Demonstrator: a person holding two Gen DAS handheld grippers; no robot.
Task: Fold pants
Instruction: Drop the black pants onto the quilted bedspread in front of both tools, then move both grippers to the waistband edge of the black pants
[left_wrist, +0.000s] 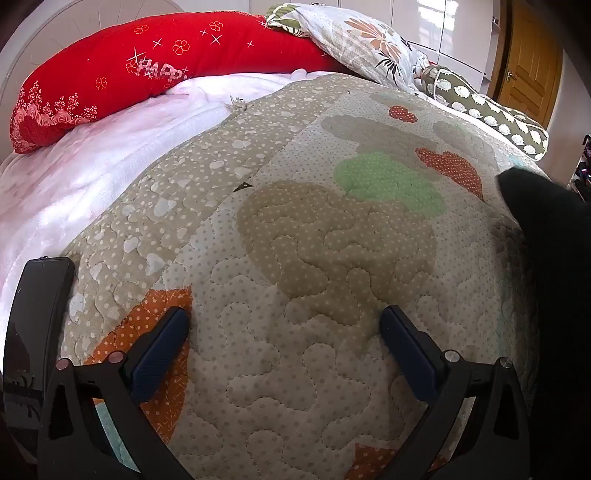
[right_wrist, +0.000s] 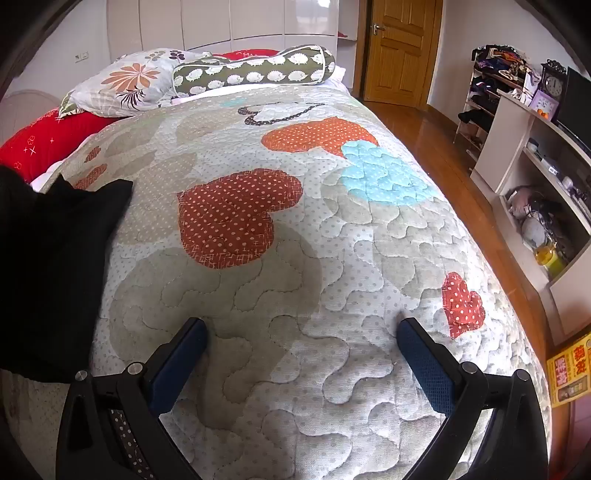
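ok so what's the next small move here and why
Probably bring the right tool left toward the black pants. Both tools are open and empty over the quilt, and the pants lie at the left edge of its view, beyond the left tool too.

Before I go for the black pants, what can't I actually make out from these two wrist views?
- Black pants: right wrist view, cut by the left edge; shape and folds lost in flat black.
- Same pants: left wrist view, cut by the right edge.
- Waistband and leg ends: not discernible in either view.
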